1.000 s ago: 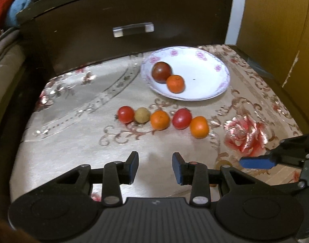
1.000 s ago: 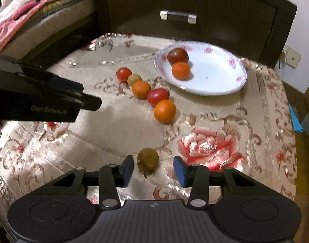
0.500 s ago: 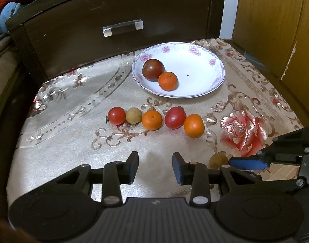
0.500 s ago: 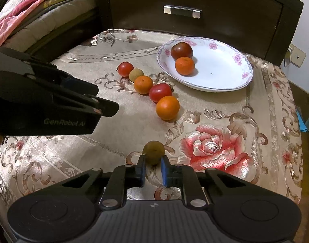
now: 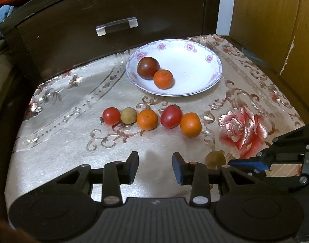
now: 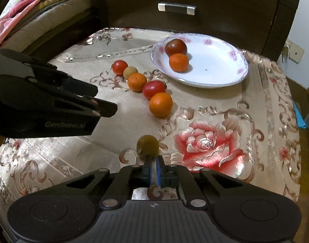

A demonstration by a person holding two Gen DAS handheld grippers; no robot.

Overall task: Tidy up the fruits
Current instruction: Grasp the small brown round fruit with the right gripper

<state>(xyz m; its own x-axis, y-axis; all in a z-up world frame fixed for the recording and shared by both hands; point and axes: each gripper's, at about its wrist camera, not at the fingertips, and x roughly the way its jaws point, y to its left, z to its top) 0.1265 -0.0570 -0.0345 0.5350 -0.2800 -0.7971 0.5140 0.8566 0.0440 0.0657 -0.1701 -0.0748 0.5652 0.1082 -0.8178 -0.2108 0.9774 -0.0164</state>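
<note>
Right jaws shut empty, missed the brown fruit.
Left wrist view: left gripper [image 5: 155,167] jaws narrowly parted, nothing between; plate [image 5: 203,85] holds two fruits, five lined up on the surface [image 5: 59,151].
Right wrist view: right gripper [image 6: 154,165], open around the brown fruit [image 6: 147,145] a second ago, is now closed behind it; fruit sits just ahead of the tips, ungrasped. Needs a regrasp.
</note>
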